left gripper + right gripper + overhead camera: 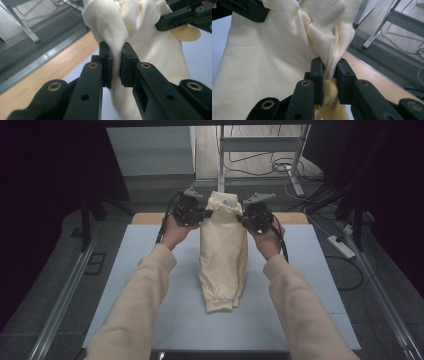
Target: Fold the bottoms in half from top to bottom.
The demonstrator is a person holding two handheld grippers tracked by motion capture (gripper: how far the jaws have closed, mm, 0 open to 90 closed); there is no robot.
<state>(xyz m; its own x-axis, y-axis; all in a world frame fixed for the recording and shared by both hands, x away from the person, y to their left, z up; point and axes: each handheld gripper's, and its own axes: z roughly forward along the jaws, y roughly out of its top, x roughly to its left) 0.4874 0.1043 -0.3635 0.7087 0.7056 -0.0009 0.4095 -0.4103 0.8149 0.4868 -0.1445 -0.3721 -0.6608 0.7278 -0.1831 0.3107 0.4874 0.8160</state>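
Observation:
A cream sweatshirt (222, 255), folded lengthwise, hangs from its upper end with its ribbed hem resting on the white mat (310, 270). My left gripper (202, 214) is shut on a pinch of the cloth at the garment's upper left; the left gripper view shows that cloth (117, 32) squeezed between the jaws (116, 66). My right gripper (243, 218) is shut on the upper right of it, and the right gripper view has bunched fabric (287, 57) clamped between the jaws (329, 75). The ribbed collar (325, 12) rises above them.
The mat lies on a wooden table whose far edge (295, 217) shows behind the grippers. Beyond it are metal table legs (220, 160) and cables on the floor. A power strip (341, 246) lies to the right. Both sleeved forearms reach in from the bottom.

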